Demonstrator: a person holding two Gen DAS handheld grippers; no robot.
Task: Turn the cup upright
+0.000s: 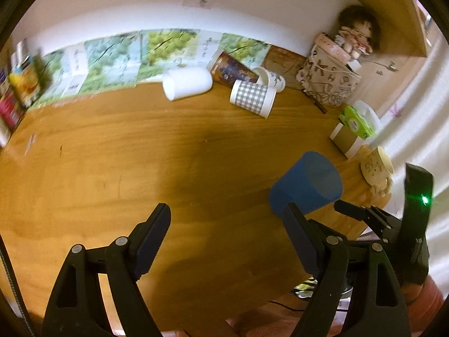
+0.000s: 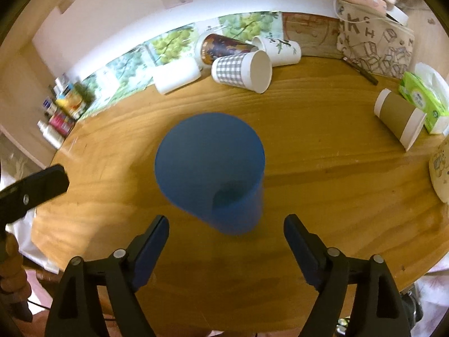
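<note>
- Your right gripper (image 2: 226,241) is spread wide and pinches nothing; the blue cup (image 2: 210,168) sits directly ahead of it, centred between the two fingers and just beyond their tips
- From the right wrist view you look into the cup's open mouth, with the darker base visible inside; the cup seems to stand on the wooden table (image 2: 322,174) with its long axis near vertical, tilted a little toward you, though blur keeps that from being certain
- Your left gripper (image 1: 227,224) is also spread and empty; in its view the cup (image 1: 306,182) lies off to the right, past the right finger, so the right gripper is the nearer and better lined up
- Other cups lie on their sides near the wall, among them a checked cup (image 2: 241,70) and a white cup (image 2: 176,77), well apart from both grippers
</note>
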